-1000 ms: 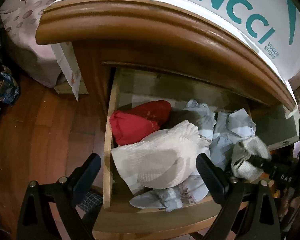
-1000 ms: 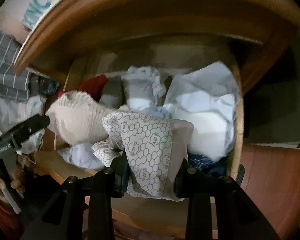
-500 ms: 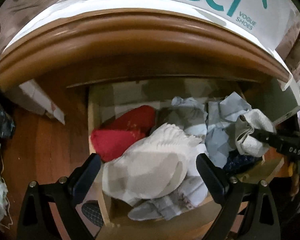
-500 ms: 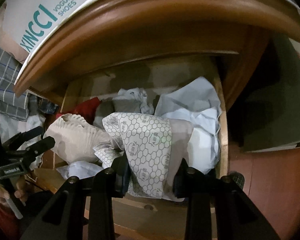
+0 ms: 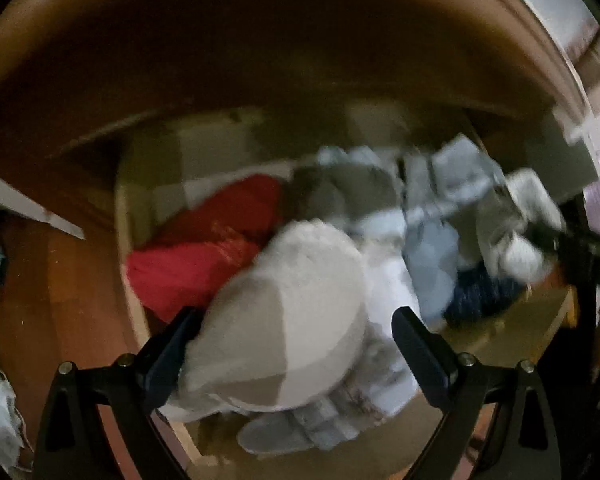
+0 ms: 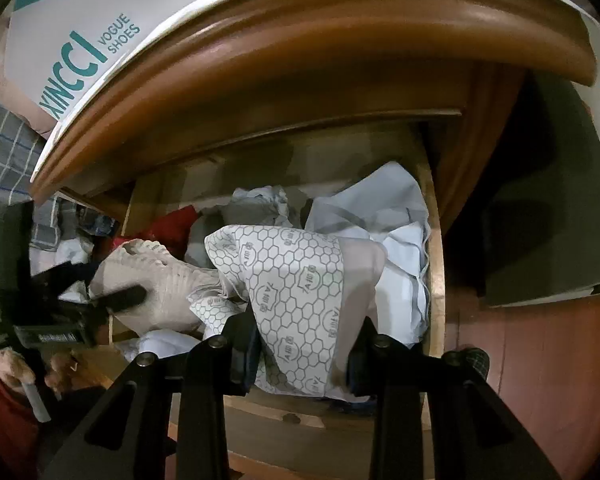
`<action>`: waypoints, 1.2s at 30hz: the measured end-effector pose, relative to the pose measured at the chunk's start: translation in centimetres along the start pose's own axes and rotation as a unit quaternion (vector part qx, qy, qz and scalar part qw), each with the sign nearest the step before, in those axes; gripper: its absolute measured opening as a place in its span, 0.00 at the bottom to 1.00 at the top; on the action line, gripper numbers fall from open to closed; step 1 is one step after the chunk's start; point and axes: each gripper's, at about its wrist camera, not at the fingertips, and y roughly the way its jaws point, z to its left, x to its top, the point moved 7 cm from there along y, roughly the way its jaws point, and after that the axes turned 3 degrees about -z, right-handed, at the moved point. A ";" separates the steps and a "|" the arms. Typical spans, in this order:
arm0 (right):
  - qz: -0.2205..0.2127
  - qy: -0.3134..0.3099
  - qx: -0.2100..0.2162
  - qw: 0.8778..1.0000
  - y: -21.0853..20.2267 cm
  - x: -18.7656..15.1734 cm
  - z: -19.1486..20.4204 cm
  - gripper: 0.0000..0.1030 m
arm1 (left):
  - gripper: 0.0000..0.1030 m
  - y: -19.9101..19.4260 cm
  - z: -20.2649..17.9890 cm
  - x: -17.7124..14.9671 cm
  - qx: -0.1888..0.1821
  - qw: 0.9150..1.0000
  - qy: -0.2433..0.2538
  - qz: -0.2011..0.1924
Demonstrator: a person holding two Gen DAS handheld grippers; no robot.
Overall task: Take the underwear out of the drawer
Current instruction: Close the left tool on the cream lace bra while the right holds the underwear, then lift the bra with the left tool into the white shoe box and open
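The wooden drawer (image 6: 436, 280) stands pulled out and full of folded clothes. My right gripper (image 6: 302, 356) is shut on white underwear with a grey honeycomb print (image 6: 296, 300), held just above the drawer's front. My left gripper (image 5: 296, 356) is open, its fingers wide on either side of a cream ribbed piece of underwear (image 5: 292, 320) at the drawer's front left. In the right wrist view the left gripper (image 6: 100, 288) reaches onto that cream piece (image 6: 160, 280), one finger lying across it. The left wrist view is blurred.
A red garment (image 5: 204, 248) lies at the drawer's left (image 5: 126, 280), pale blue clothes (image 6: 396, 240) at its right and back. The nightstand's thick wooden top (image 6: 300, 40) overhangs the drawer, with a white shoe box (image 6: 100, 40) on it. A hand (image 6: 16, 364) in a red sleeve holds the left gripper.
My left gripper has come down closer to the cream underwear and rolled, so the drawer fills more of its view. The right gripper has kept its hold and hardly moved.
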 end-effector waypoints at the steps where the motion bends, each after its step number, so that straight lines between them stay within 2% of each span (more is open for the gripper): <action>1: 0.000 0.003 0.002 1.000 0.0 0.0 0.0 0.30 | 0.95 0.0 -0.4 -0.2 0.001 1.000 0.011 0.003; 3: 0.003 0.003 0.008 1.000 0.0 0.0 0.1 0.30 | 0.93 0.1 -0.9 -0.4 0.002 1.000 0.024 0.005; 5: 0.005 0.002 0.009 1.000 0.1 0.0 0.2 0.30 | 0.69 0.0 -0.8 -0.3 0.013 1.000 0.023 0.003; 9: 0.010 -0.001 0.014 1.000 0.3 -0.1 0.5 0.30 | 0.67 0.2 0.5 0.0 -0.003 1.000 -0.017 0.007; 12: 0.009 -0.002 0.018 1.000 0.3 0.1 0.6 0.31 | 0.64 0.0 0.4 0.1 -0.003 1.000 -0.016 0.001; 17: 0.010 -0.002 0.019 1.000 0.3 0.1 0.7 0.31 | 0.35 -0.8 0.4 -0.3 -0.005 0.999 -0.039 -0.003; 20: 0.008 0.000 0.020 1.000 0.2 0.1 0.6 0.31 | 0.26 -1.3 0.4 -0.5 -0.004 0.998 -0.055 -0.010; 25: 0.007 -0.001 0.021 1.000 0.3 0.0 0.6 0.31 | 0.21 -2.6 0.0 -0.4 0.002 0.998 -0.061 -0.029; 30: 0.005 -0.005 0.013 1.000 0.2 -0.1 0.7 0.31 | 0.21 -5.4 -0.2 0.0 -0.014 0.995 -0.083 -0.061; 36: -0.002 -0.026 -0.023 0.999 0.1 -0.1 0.5 0.31 | 0.21 -8.8 -0.9 -0.1 -0.023 0.993 -0.080 -0.085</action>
